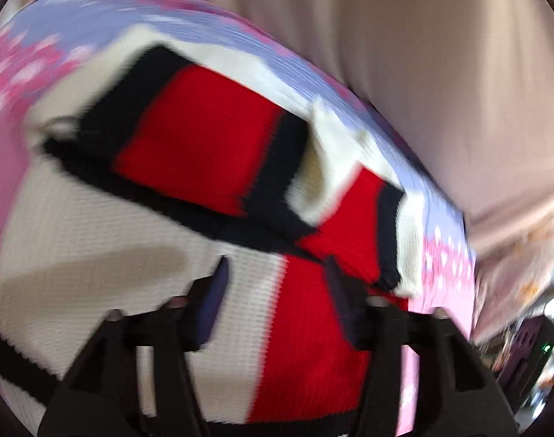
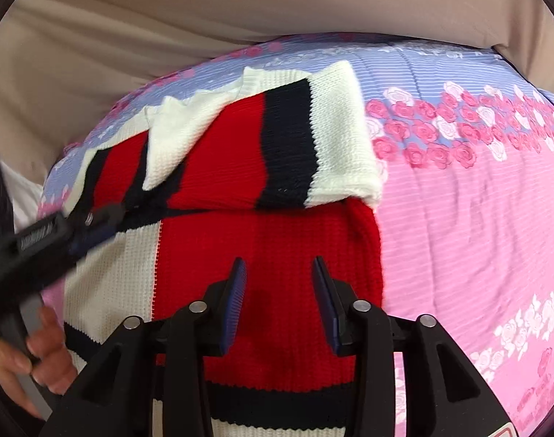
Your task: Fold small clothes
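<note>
The knit sweater (image 2: 269,247) lies on the bed's floral cover (image 2: 477,218), sleeves folded across its upper body, directly under the spread, empty right tool (image 2: 280,273); the left tool (image 2: 94,218), also spread, hovers at its left sleeve.

Pink bedspread (image 2: 459,240) with rose print and pale stripes, turning lavender-blue toward the far edge. Wrinkled beige sheet (image 2: 167,36) just beyond it, touching along that edge. Some blurry dark clutter (image 1: 532,346) off to the side, too smeared to identify.
</note>
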